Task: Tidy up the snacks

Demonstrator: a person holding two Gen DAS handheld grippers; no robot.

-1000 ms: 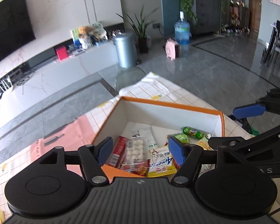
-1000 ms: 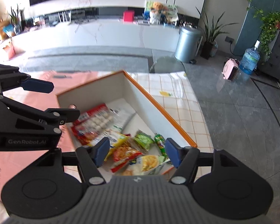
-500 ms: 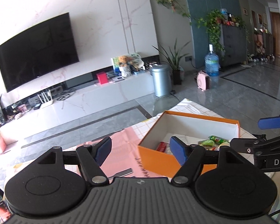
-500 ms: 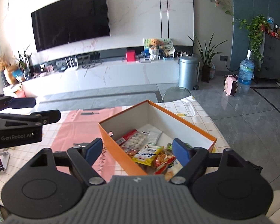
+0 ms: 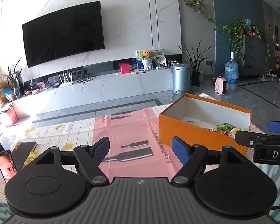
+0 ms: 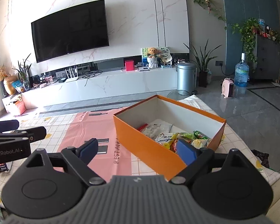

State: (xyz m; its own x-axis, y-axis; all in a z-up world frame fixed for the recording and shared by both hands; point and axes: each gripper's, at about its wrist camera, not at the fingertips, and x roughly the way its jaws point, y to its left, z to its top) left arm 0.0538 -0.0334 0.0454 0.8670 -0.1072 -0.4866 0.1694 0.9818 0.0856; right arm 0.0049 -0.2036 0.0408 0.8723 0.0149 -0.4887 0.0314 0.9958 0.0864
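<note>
both grippers, left [image 5: 141, 148] & right [image 6: 138, 149], are spread wide w/ nothing held. snacks [image 6: 174, 137] sit in the orange box [image 6: 147, 145] on the table. box is fwd-right of the left gripper, right one nearer; long axis runs away to the right.

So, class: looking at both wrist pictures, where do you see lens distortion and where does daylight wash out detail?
Left wrist view: the television bows like a curve, and the wall at far left is blown out white. Right wrist view: the same bending, glare on the grey floor, while the orange box and its snacks stay sharp.
</note>
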